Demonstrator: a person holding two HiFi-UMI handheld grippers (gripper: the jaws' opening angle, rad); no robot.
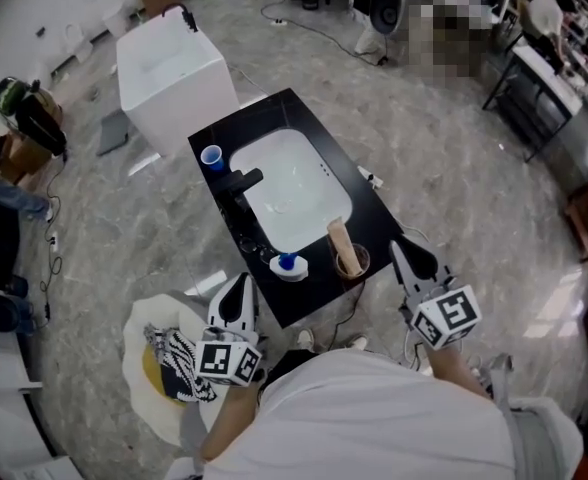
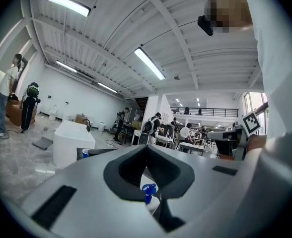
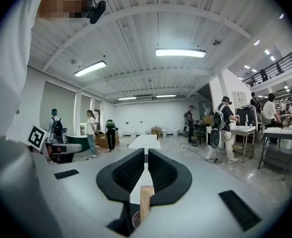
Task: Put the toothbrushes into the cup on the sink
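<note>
A black counter [image 1: 314, 293] holds a white sink basin [image 1: 289, 188]. A blue cup [image 1: 212, 156] stands at its far left corner, beside a black faucet [image 1: 242, 181]. On the near edge a small blue object on a white dish [image 1: 289, 264] lies beside a brown cup [image 1: 354, 263] with a wooden piece [image 1: 340, 240] standing in it. I cannot make out any toothbrush. My left gripper [image 1: 242, 286] hovers shut and empty just short of the dish; between its jaws I see the blue object [image 2: 147, 191]. My right gripper [image 1: 399, 250] is shut and empty, to the right of the brown cup, and the wooden piece [image 3: 145, 202] shows below its jaws.
A white rectangular tub [image 1: 169, 73] stands on the floor beyond the counter. A striped cloth on a yellow and white heap [image 1: 174, 363] lies on the floor at my left. Cables trail over the marble floor, and people and desks fill the far room.
</note>
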